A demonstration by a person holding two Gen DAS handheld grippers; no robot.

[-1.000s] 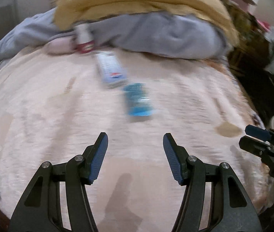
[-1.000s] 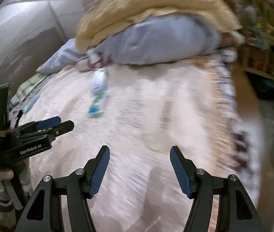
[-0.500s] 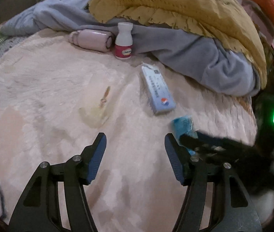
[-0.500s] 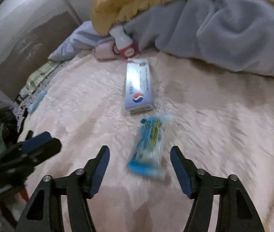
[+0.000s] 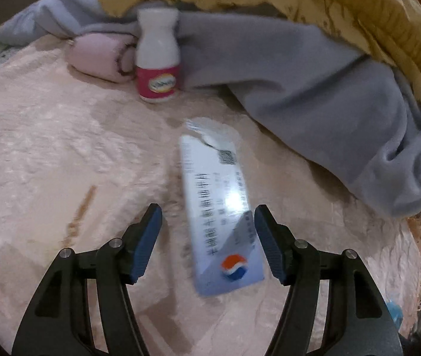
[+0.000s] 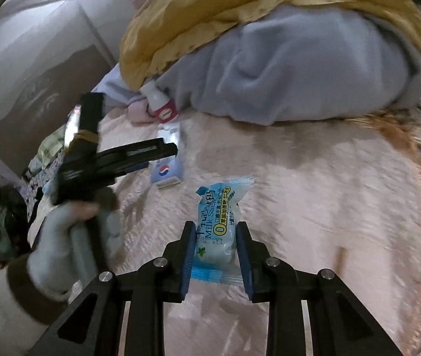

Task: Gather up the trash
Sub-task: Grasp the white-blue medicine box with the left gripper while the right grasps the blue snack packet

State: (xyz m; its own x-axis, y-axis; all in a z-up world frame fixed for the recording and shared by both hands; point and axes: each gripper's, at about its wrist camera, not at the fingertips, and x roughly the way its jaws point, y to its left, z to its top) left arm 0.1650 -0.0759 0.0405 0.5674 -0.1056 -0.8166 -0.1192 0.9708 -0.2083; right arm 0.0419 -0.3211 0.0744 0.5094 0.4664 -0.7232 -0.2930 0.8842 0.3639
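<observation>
Pinching the wrapper [image 6: 217, 231] on the blanket [image 6: 314, 195], the right gripper [image 6: 215, 255] should lift straight. Left gripper [image 5: 207, 237], fingers spread, straddles the box [image 5: 219, 216]; center, then close.

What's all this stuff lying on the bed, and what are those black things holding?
Snack packet: one, light blue, on the blanket, gripped between the right tongs' pads.
Flat box: one, pale blue-white, on the blanket between the left tongs' open fingers.
Small bottle: one, white with pink label, upright by the grey cloth.
Pink roll: one, beside the bottle.
Grey cloth: one, heaped behind.
Yellow cover: one, on top of the grey.
Pink blanket: one, underneath.
Left tongs: black, blue pads, open.
Right tongs: black, closed on the packet.
</observation>
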